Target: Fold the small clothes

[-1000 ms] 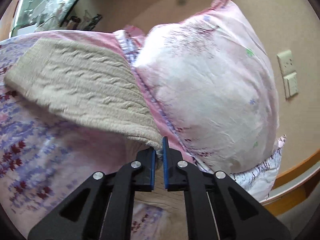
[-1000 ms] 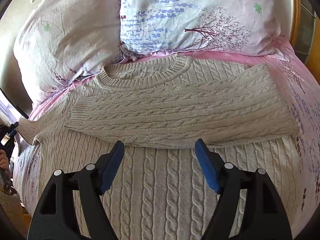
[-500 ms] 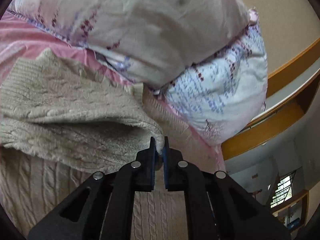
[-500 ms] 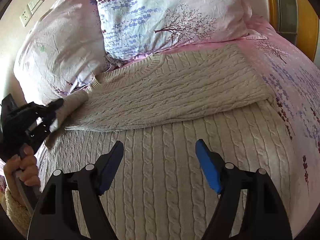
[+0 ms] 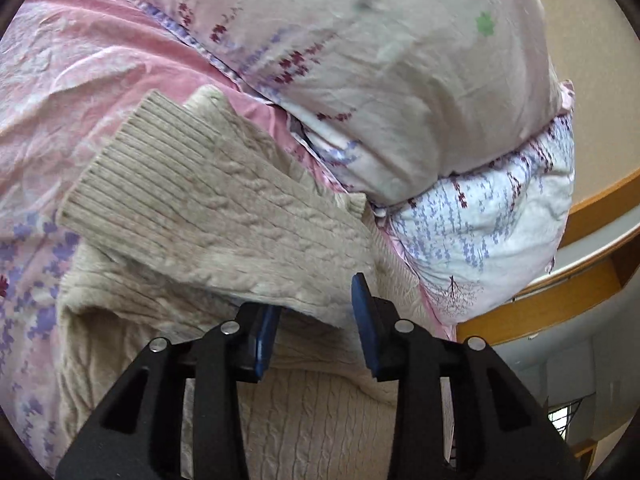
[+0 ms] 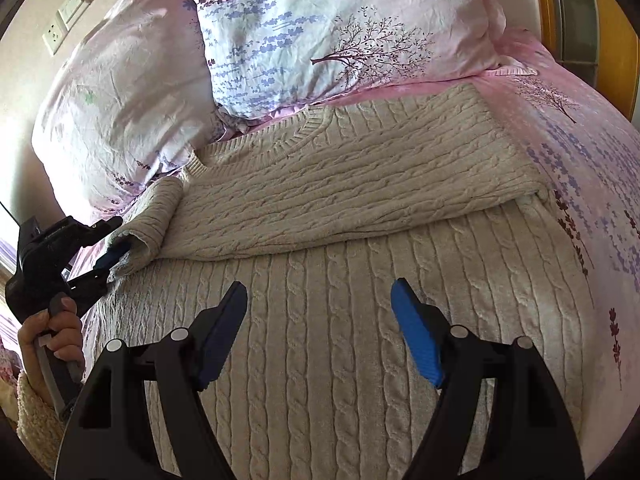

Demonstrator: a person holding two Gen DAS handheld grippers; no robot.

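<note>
The beige sweater [image 6: 340, 280] lies mid-frame on the bed [image 6: 580, 160]. Left gripper [image 5: 316, 312] fingers parted around a folded sleeve [image 5: 224, 216]; right gripper [image 6: 320, 320] wide open, holding nothing.

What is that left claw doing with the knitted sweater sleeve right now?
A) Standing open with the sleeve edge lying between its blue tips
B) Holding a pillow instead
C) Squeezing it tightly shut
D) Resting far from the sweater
A: in the left wrist view the left gripper has its blue pads apart, with the edge of the beige sleeve lying loose between them on the sweater.
</note>
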